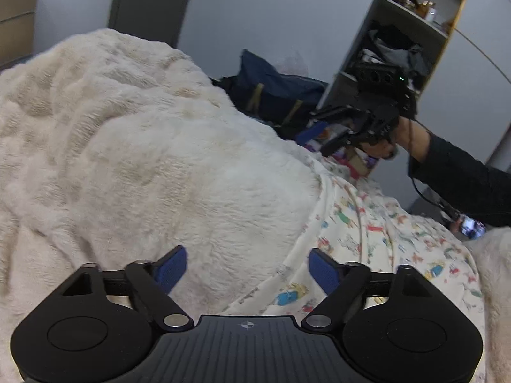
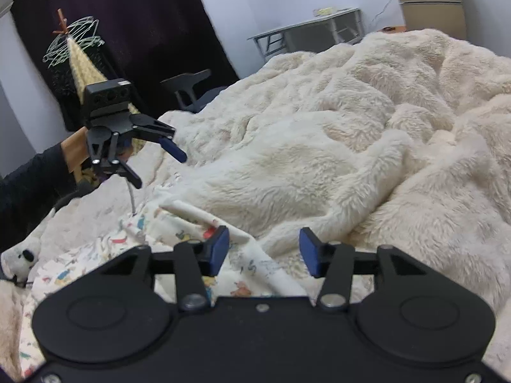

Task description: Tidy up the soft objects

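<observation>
A thick cream fleece blanket (image 2: 335, 134), shaggy and deeply rumpled into soft ridges and hollows, lies heaped over most of the bed. Beneath its near edge shows one thinner, smooth cotton sheet (image 1: 392, 242), white with small coloured cartoon figures, creased into long folds and lying to the near right in the left wrist view. There are two grippers, each black with blue ribbed pads (image 1: 172, 268). The left gripper (image 1: 247, 268) hovers over the border where fleece meets printed sheet, its jaws standing well apart with nothing pinched between them. The right gripper (image 2: 263, 252) sits low over a rolled fold of the printed sheet, which runs up between its parted jaws; the pads do not press on it. A dark sleeve (image 1: 463, 175) leads to each handle. At the far left lies one small white plush toy (image 2: 22, 255) with black patches.
</observation>
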The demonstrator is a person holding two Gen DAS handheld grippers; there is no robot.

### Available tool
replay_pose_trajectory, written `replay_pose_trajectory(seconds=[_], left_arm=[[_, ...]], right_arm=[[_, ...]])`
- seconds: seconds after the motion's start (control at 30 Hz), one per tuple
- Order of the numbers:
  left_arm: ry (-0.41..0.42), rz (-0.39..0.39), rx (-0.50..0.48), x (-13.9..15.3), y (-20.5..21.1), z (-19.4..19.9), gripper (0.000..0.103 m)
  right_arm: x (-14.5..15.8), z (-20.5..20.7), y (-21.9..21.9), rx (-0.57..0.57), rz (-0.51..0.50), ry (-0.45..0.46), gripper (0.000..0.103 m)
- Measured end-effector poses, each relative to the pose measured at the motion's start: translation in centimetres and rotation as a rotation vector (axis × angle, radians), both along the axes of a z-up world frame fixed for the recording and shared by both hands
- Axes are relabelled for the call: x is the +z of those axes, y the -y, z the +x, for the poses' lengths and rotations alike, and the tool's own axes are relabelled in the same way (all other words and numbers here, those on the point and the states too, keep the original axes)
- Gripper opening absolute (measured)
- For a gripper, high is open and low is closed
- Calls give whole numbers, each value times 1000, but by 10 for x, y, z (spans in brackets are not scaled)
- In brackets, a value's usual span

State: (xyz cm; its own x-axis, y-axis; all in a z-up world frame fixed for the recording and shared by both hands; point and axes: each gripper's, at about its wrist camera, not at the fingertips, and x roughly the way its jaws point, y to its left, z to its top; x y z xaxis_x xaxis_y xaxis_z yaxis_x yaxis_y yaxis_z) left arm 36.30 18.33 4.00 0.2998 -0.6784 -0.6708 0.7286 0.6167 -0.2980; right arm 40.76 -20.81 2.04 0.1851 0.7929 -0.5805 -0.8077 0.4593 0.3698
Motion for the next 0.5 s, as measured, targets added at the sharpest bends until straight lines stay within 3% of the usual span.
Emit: replay_pose_trajectory(seconds=[0.03, 0.17, 0.27, 0.37, 0.43, 0.5], left_arm=[[-9, 8, -27, -5, 2, -1, 57], [-37, 16, -55, -20, 4, 3, 52], [-63, -33, -56, -24, -1, 10, 47], [-97, -76, -82, -26, -4, 14, 35], [-139, -112, -116, -29, -6, 17, 22], [-155, -120, -133, -30, -4, 19, 19]], right_arm=[[0, 0, -4, 16, -10, 10, 49], [-5, -3, -20, 67, -50, 30, 48], [-9, 0, -34, 100, -77, 14, 45], [-8, 1, -37, 126, -65, -9, 42], [-7, 1, -37, 138, -60, -15, 41], [-6, 2, -38, 145, -55, -25, 41]])
